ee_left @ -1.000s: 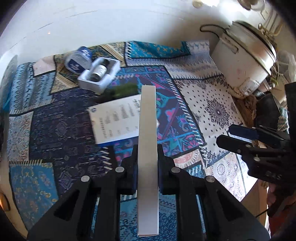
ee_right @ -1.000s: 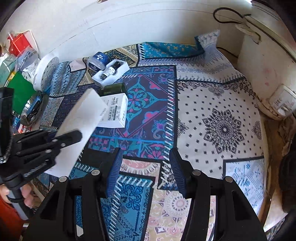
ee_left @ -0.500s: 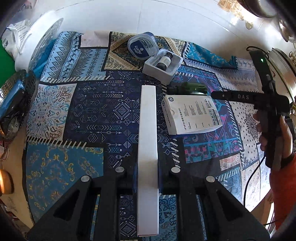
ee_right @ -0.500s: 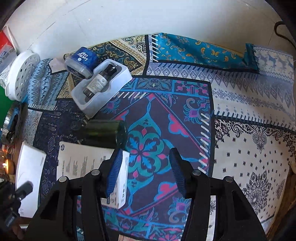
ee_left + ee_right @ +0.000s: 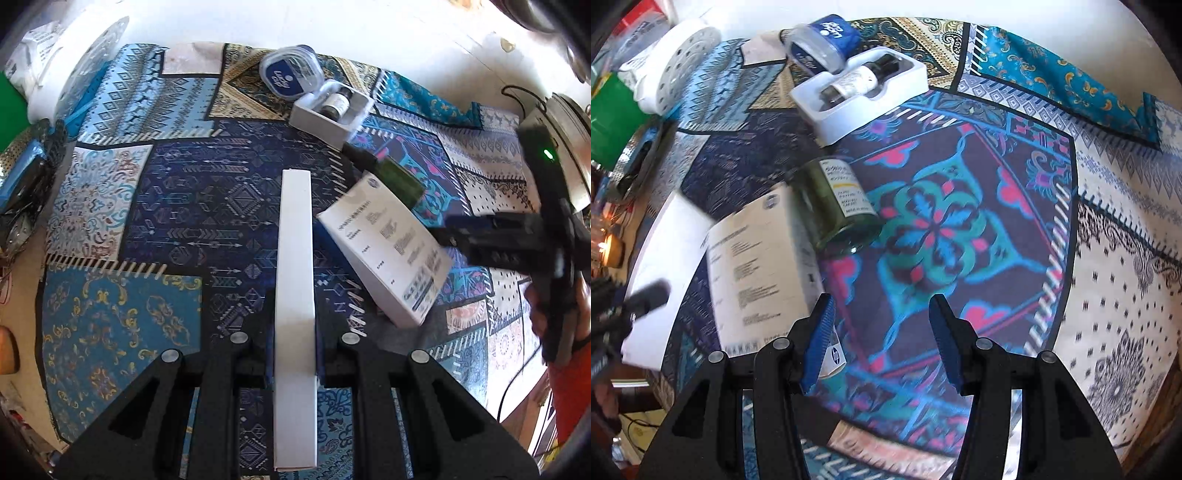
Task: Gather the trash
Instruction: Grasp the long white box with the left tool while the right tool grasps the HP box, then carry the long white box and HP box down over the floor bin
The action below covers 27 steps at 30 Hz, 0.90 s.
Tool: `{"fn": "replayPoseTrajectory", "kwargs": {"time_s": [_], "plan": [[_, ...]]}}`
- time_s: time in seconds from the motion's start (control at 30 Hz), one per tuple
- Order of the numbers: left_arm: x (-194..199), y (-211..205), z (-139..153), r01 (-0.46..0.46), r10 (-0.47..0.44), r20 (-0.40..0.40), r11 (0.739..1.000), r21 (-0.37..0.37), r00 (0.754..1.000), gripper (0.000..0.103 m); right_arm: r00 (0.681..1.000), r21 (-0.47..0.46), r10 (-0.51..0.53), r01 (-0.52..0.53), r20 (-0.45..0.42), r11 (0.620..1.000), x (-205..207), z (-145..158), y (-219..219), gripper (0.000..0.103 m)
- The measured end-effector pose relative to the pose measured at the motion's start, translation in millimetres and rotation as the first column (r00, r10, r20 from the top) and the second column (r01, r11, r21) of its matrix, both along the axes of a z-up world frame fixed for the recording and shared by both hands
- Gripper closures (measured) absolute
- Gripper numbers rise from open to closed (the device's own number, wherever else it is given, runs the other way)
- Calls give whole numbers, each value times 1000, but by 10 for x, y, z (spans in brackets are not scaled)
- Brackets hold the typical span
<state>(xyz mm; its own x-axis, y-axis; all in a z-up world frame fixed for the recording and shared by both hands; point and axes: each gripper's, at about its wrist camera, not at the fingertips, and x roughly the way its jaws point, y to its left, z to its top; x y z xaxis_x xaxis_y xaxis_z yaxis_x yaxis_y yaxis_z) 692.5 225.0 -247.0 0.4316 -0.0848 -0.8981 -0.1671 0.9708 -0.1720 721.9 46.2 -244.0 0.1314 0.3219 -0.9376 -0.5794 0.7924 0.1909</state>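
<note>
Mid-collect: our left claw [image 5: 294, 347] pinches a flat white box [image 5: 295, 280], right claw [image 5: 882, 343] spread w/ nothing in it, just above printed box [image 5: 757, 273] on counter [image 5: 1126, 295]; next, probably shift left & close on it.

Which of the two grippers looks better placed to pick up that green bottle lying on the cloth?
Probably the right gripper: it is open, empty and the green bottle lies just ahead of it. The left gripper is already shut on a flat white box.

Bare patterned cloth [image 5: 960, 229] right of the green bottle [image 5: 836, 206]; printed box [image 5: 757, 273], white tray [image 5: 857, 96] crowding left.
</note>
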Motion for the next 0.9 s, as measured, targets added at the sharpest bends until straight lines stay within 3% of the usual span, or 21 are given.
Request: {"fn": "replayPoseTrajectory", "kwargs": {"time_s": [0.13, 0.2, 0.27, 0.3, 0.47, 0.57, 0.7, 0.9], "plan": [[-65, 116, 72, -37, 37, 19, 999, 20, 999, 87, 1000, 81, 8, -7, -3, 997, -226, 200, 32, 51], [-87, 179, 103, -54, 53, 27, 998, 23, 998, 87, 1000, 120, 20, -20, 2, 993, -320, 305, 120, 42], [-119, 226, 138, -68, 67, 39, 997, 27, 997, 87, 1000, 145, 29, -30, 7, 989, -389, 370, 250, 24], [-123, 245, 152, -73, 72, 42, 997, 27, 997, 87, 999, 159, 38, -38, 5, 986, -436, 380, 332, 21], [-212, 281, 215, -75, 73, 58, 997, 24, 996, 87, 998, 112, 53, -51, -16, 992, -420, 251, 695, 17], [-243, 285, 226, -66, 64, 63, 998, 24, 996, 87, 998, 40, 52, -53, 32, 998, -440, 225, 873, 17], [-305, 282, 228, -57, 56, 62, 998, 19, 997, 87, 999, -14, 42, -42, 9, 999, -416, 89, 899, 19], [-366, 246, 248, -36, 34, 68, 999, 15, 997, 87, 1000, 8, -7, 6, 25, 1000, -398, 51, 770, 26]]}}
